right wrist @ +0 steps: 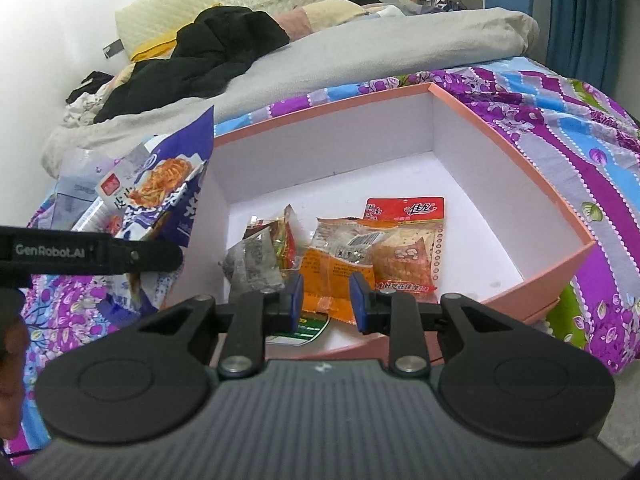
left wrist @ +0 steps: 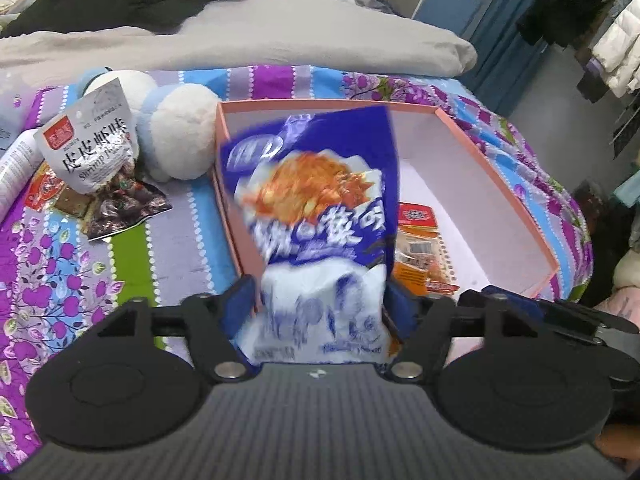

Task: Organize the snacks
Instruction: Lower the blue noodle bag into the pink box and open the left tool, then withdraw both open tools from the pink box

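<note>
Left claw (left wrist: 320, 304) spread wide, blue noodle bag (left wrist: 316, 216) loose between its pads over pink box (left wrist: 500, 168) | right claw (right wrist: 326, 300) narrowly parted, empty, above orange packet (right wrist: 332, 268) inside box on bed (left wrist: 176, 232)

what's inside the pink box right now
Several small snack packets lie on the white floor of the pink box, near its front wall. The right gripper covers their near edges.

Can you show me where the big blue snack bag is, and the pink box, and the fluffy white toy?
blue snack bag (left wrist: 320, 200): left wrist view, on its printed front.
pink box (right wrist: 516, 136): right wrist view, on its right rim.
fluffy white toy (left wrist: 180, 132): left wrist view, on its round white body.
</note>
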Motion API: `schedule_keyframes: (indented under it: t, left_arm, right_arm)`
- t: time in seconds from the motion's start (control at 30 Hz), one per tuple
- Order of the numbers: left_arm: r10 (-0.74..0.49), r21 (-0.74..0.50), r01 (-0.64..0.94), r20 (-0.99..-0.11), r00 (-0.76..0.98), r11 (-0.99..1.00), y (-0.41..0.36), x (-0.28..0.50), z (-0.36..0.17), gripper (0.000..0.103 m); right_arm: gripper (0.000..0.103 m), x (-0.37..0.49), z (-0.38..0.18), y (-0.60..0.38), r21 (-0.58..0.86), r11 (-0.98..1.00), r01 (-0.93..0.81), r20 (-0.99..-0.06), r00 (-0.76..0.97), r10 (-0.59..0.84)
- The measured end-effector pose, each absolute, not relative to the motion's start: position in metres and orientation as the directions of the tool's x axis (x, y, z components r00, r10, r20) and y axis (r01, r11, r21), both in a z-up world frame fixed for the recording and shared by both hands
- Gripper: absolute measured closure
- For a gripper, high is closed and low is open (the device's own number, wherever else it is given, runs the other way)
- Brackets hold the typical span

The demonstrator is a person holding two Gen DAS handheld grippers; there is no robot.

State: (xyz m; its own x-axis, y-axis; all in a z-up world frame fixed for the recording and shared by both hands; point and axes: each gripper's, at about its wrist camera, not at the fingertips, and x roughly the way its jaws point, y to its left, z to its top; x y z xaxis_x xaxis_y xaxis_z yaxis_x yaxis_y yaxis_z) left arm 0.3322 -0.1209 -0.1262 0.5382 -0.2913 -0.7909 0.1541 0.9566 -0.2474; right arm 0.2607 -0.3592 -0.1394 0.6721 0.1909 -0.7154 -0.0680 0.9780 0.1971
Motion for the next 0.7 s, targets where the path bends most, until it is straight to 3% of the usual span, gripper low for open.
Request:
schedule_keyframes:
  t: [0.7]
  left_arm:
    - [-0.232,-0.208,0.116,-0.719,0.655,0.971,-0.076,0.239,-0.066,0.019]
  right_arm:
    - [0.074,0.2,-0.098,-0.329,0.204,0.969,-0.142,-0.647,0.723,0.242]
